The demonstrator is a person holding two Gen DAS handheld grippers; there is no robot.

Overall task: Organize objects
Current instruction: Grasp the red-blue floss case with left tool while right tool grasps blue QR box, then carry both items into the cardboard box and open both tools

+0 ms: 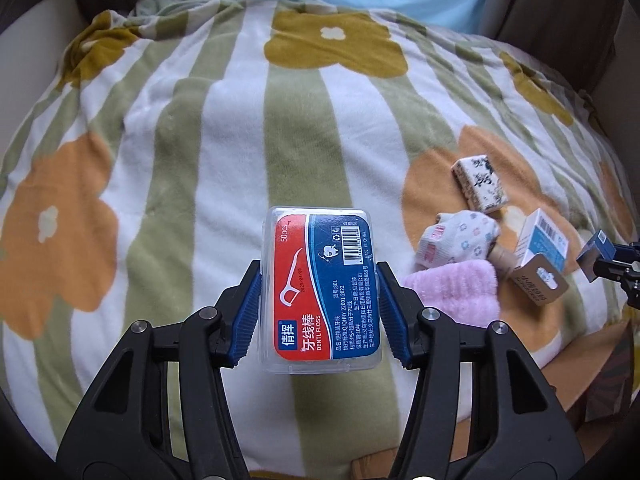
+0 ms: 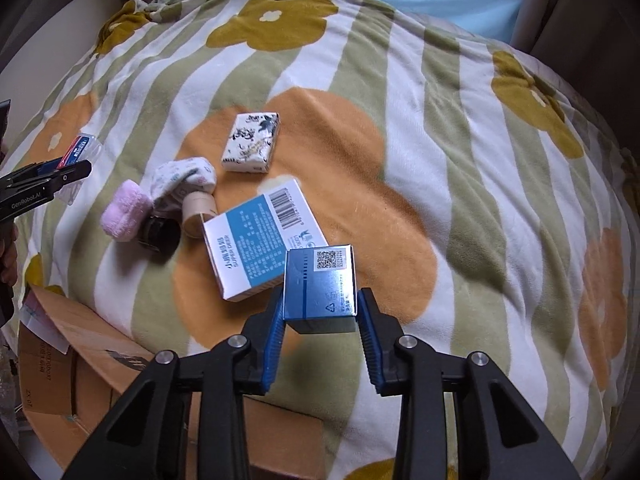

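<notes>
Over a flower-striped blanket [image 1: 240, 140], the left hand-held gripper [image 1: 318, 308] clamps a floss box [image 1: 320, 288], while the right hand-held gripper [image 2: 320, 320] grips a blue carton [image 2: 320, 284].

Bed [image 2: 460, 128] under a striped, flowered fleece blanket [image 1: 224, 128], with a small cluster of items.

The blanket has green and white stripes with orange and mustard flowers. On one orange flower lie a black-and-white patterned box [image 2: 251, 142], a white-and-blue carton [image 2: 260, 236], a patterned sock [image 2: 184, 178], a pink rolled cloth [image 2: 122, 210], a tan cylinder [image 2: 198, 214] and a dark round item [image 2: 158, 236], the last four touching. Cardboard boxes [image 2: 72, 364] sit off the bed's near edge.
</notes>
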